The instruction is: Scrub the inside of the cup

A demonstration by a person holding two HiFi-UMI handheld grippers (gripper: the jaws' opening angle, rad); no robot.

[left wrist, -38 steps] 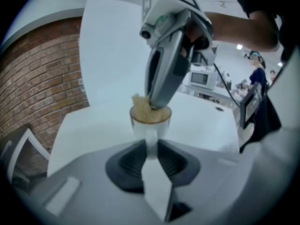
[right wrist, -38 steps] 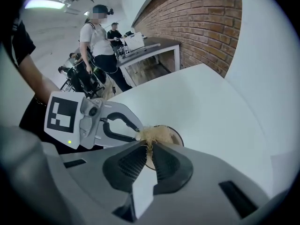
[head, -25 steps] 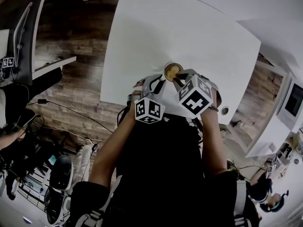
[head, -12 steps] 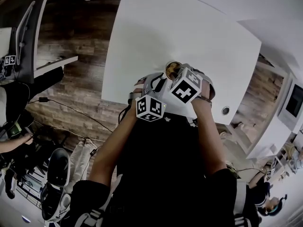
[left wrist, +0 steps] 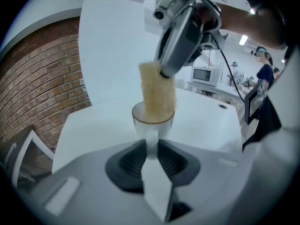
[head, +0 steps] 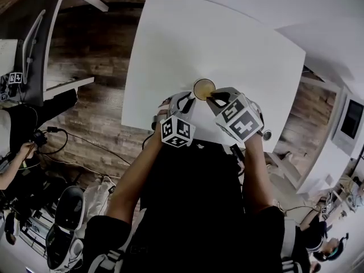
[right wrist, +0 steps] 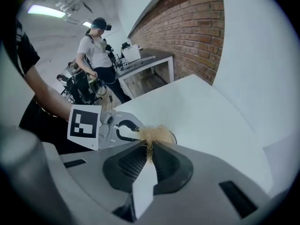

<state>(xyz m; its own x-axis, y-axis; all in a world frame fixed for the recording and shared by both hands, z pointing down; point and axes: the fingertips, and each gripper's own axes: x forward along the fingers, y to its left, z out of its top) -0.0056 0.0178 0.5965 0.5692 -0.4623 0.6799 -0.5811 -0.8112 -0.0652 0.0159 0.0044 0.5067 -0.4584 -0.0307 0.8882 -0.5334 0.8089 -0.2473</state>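
A small white cup (head: 203,89) stands near the front edge of the white table (head: 227,44). Its handle sits between the jaws of my left gripper (left wrist: 151,143), which is shut on it. A tan fibrous sponge (left wrist: 157,95) stands upright with its lower end inside the cup (left wrist: 152,122). My right gripper (left wrist: 165,73) holds the sponge's top from above. In the right gripper view the sponge (right wrist: 153,135) is pinched between the jaws of my right gripper (right wrist: 150,146), and the cup rim (right wrist: 173,137) shows just behind it. The inside of the cup is hidden.
The table's front edge runs just under both grippers, with wood-pattern floor (head: 96,112) beyond its left side. A round cable hole (head: 266,135) sits at the table's right corner. A desk (head: 51,78) and seated people are at the far left; a person (right wrist: 96,55) stands behind.
The right gripper's marker cube swung left over the cup half a second ago and now sits back to the right, leaving the cup mouth visible. The left gripper has held still.
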